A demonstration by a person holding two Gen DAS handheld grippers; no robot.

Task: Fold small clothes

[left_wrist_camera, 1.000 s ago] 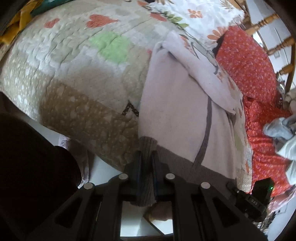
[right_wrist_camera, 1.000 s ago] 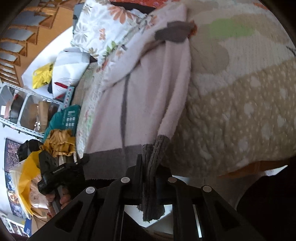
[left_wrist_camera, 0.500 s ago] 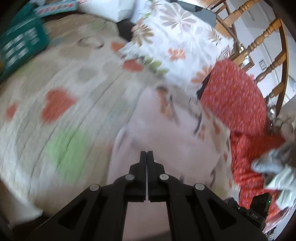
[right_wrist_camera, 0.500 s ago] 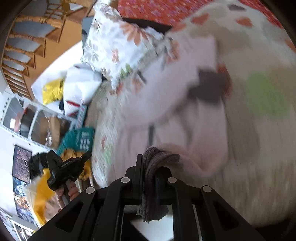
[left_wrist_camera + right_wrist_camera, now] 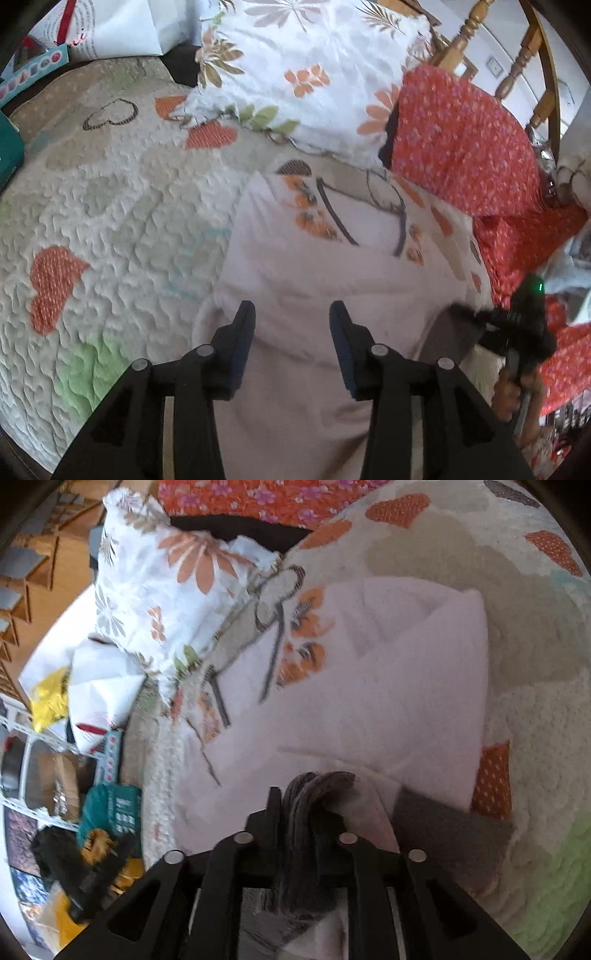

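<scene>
A pale pink knit sweater (image 5: 332, 258) with a grey hem lies on the quilt, its lower part folded up over its body. My left gripper (image 5: 291, 321) hovers over the pink fabric; its jaws are opening and nothing is between them. In the right wrist view the sweater (image 5: 406, 683) fills the middle. My right gripper (image 5: 306, 801) has the bunched grey hem (image 5: 317, 786) between its fingers while its jaws are opening. A flat grey band (image 5: 450, 834) lies beside it. The right gripper (image 5: 476, 317) shows at the sweater's right edge in the left wrist view.
A heart-patterned quilt (image 5: 110, 221) covers the bed. A floral pillow (image 5: 314, 66) and red flowered fabric (image 5: 461, 140) lie beyond the sweater, with a wooden chair (image 5: 517, 62) behind. A teal box (image 5: 114, 812) and shelves (image 5: 22, 757) stand off the bed's side.
Both grippers carried the grey hem from the bed's edge up over the sweater toward the pillow. The left gripper let go and opened; the right gripper's jaws have widened around the hem.
</scene>
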